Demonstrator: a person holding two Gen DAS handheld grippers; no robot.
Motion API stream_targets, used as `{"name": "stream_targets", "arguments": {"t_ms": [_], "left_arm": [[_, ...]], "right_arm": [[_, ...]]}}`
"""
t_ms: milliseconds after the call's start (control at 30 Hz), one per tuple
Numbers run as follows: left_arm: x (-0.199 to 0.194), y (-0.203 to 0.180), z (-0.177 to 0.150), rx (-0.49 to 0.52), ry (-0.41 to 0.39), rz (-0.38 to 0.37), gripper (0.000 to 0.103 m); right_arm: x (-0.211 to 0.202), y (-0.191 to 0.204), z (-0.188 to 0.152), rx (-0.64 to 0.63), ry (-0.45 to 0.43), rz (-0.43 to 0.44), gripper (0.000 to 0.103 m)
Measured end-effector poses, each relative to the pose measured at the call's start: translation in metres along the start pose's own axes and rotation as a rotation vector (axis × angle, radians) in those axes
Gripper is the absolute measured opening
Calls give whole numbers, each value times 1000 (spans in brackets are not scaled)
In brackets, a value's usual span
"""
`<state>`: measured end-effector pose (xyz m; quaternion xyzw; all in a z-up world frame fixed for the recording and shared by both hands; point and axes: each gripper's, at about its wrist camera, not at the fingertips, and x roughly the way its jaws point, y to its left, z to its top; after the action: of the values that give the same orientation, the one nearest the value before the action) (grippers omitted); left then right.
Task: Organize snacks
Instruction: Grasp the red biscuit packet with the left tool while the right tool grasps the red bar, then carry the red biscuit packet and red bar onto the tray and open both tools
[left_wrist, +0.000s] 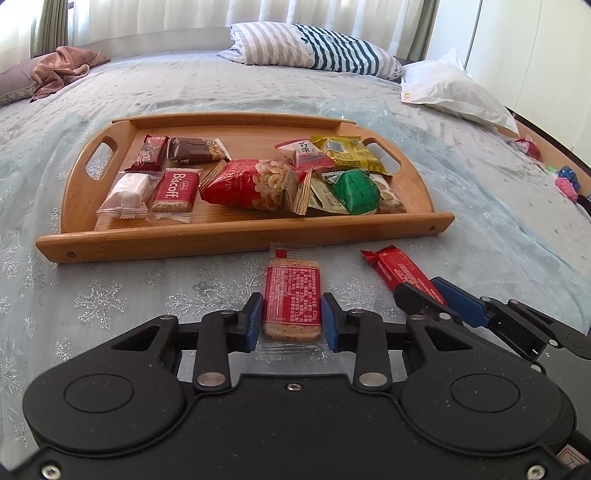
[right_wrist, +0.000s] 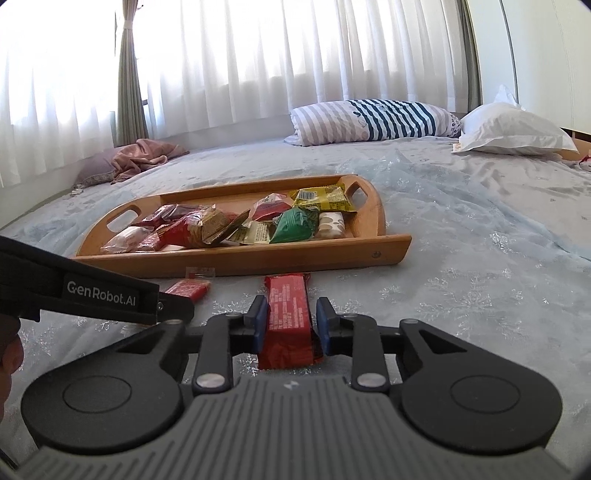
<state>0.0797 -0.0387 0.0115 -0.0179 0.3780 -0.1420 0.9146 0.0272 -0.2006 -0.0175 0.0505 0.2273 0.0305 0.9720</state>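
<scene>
Two snacks lie on the bed (left_wrist: 207, 88) just in front of the wooden tray (left_wrist: 236, 242), which already holds a jumble of wrapped packets. On the left, the left gripper (left_wrist: 291, 317) has its blue pads against both sides of a clear-wrapped biscuit with a red label (left_wrist: 293, 291), closed on it. To its right, the right gripper (right_wrist: 290, 325) brackets a long red bar (right_wrist: 288, 314), pads close beside it, though whether they pinch it I cannot tell.
</scene>
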Motion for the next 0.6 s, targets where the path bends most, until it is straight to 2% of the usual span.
{"name": "stream_targets", "arguments": {"t_ms": [333,467,533,600], "left_arm": [[-16,-1,3,9,-29,-14,31],[-20,0,4,8,-35,-14,31],[-21,2,4,4,-34,-12,31],[-21,2,3,2,-34,-10,31]], "right_arm": [[-13,1,4,-3,-26,-7,28],[-13,3,3,-24,-5,-13,29],[-12,3,2,-27,3,-8,31],[-10,2,2,-17,10,-6,45]]}}
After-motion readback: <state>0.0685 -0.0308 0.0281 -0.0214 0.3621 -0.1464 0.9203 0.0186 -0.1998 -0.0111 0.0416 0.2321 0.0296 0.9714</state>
